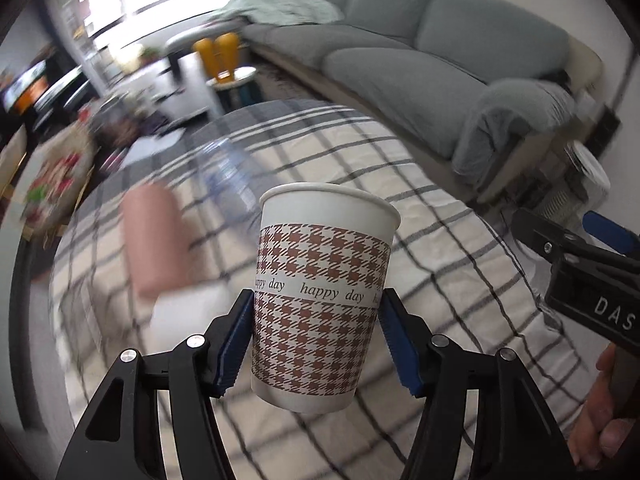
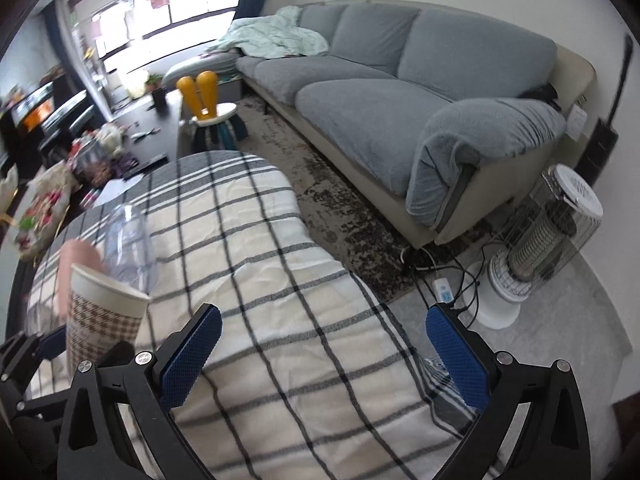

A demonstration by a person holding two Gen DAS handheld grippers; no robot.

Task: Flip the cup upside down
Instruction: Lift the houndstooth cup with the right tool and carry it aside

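A white paper cup with a brown houndstooth band and "happy day" lettering stands upright, mouth up, between my left gripper's blue pads. My left gripper is shut on the cup and holds it above the checked tablecloth. The cup also shows at the left of the right wrist view. My right gripper is wide open and empty over the cloth, to the right of the cup. Its body shows at the right edge of the left wrist view.
A pink cylinder and a clear plastic bottle are on the cloth behind the cup. A grey sofa stands at the back right, a heater on the floor at right, and a cluttered table at left.
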